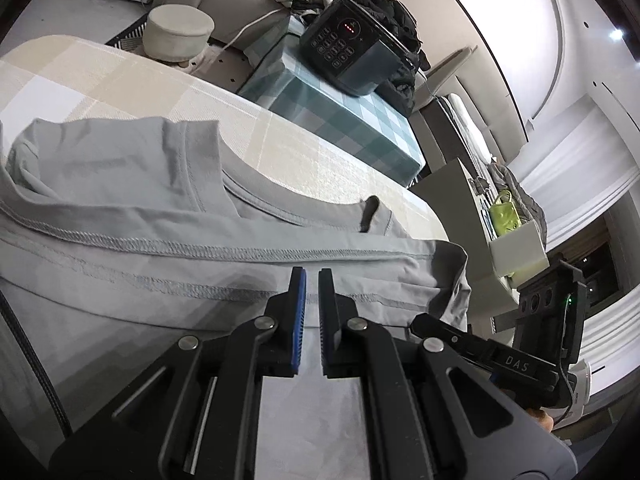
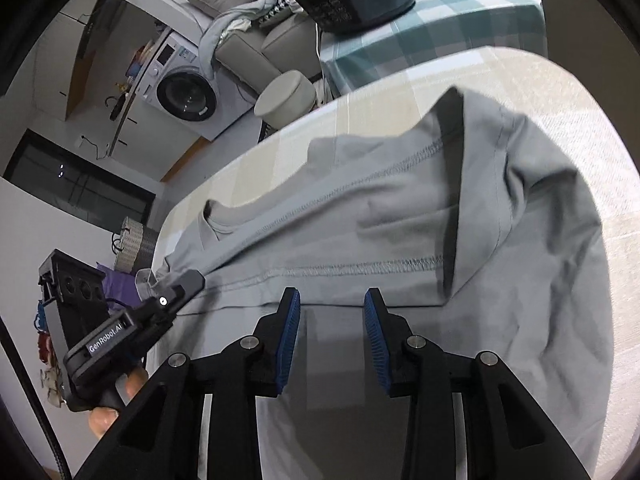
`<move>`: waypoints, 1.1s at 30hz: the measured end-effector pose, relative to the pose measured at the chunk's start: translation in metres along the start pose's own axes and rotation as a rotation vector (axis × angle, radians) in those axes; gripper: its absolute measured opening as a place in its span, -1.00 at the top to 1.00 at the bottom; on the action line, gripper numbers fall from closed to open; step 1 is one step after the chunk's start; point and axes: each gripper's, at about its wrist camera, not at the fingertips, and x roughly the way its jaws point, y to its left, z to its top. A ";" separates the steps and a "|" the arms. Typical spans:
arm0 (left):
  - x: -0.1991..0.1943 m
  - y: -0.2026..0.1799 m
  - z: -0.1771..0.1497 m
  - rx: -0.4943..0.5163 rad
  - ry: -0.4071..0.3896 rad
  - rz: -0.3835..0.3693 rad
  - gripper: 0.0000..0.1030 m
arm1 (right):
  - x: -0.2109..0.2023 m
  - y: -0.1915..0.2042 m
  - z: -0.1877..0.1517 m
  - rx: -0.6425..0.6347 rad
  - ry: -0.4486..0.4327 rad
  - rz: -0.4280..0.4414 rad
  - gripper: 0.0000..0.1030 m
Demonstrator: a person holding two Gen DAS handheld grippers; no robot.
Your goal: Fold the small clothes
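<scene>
Covering the counter [image 1: 320,160]: one woven cloth in cream and beige checks.
T-shirt [image 1: 160,248]: one, grey smooth knit, lying on the counter, partly folded over itself, with overlock seams and a ribbed neckband showing.
Left tongs [image 1: 312,280]: black with blue ribbed pads, closed together, nothing seen between them, over the near part of the T-shirt; body labelled "GenRobot.AI" in the right wrist view.
Right tongs [image 2: 332,300]: same build, pads apart, nothing between them, T-shirt beneath; arm marked "DAS" in the left wrist view.
Count: two tongs, one T-shirt.
</scene>
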 end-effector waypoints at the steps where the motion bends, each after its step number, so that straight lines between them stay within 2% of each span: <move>1: -0.001 0.000 0.001 0.002 -0.006 0.006 0.96 | -0.001 -0.001 0.000 0.002 -0.002 -0.004 0.33; 6: -0.004 0.004 0.004 -0.001 -0.007 0.012 0.96 | -0.002 -0.007 0.001 0.029 -0.011 0.000 0.33; 12: 0.008 0.005 0.000 0.005 0.057 0.043 0.95 | 0.001 -0.003 0.000 0.011 -0.001 0.012 0.31; 16: 0.014 0.004 -0.002 0.021 0.097 0.064 0.95 | 0.002 0.006 -0.003 -0.022 0.038 0.071 0.30; 19: 0.014 0.000 -0.005 0.038 0.119 0.054 0.93 | 0.013 0.017 -0.008 -0.033 0.103 0.186 0.27; 20: 0.013 -0.002 -0.005 0.038 0.117 0.054 0.88 | 0.021 0.019 -0.009 -0.016 0.124 0.221 0.26; 22: 0.011 -0.005 -0.005 0.040 0.116 0.049 0.73 | 0.032 0.021 -0.011 0.009 0.119 0.202 0.26; 25: 0.008 -0.007 -0.005 0.038 0.115 0.048 0.58 | 0.037 0.021 -0.010 0.083 0.031 0.215 0.23; 27: 0.009 -0.006 -0.006 0.025 0.122 0.053 0.33 | 0.038 0.015 -0.012 0.161 -0.061 0.237 0.23; 29: 0.012 -0.005 -0.007 0.005 0.148 0.051 0.16 | 0.040 0.008 -0.012 0.220 -0.104 0.261 0.24; 31: 0.017 -0.005 -0.010 0.007 0.189 0.041 0.14 | 0.039 0.006 -0.012 0.247 -0.135 0.272 0.24; 33: 0.020 -0.012 -0.013 0.049 0.228 0.019 0.09 | 0.035 0.004 -0.013 0.252 -0.191 0.237 0.26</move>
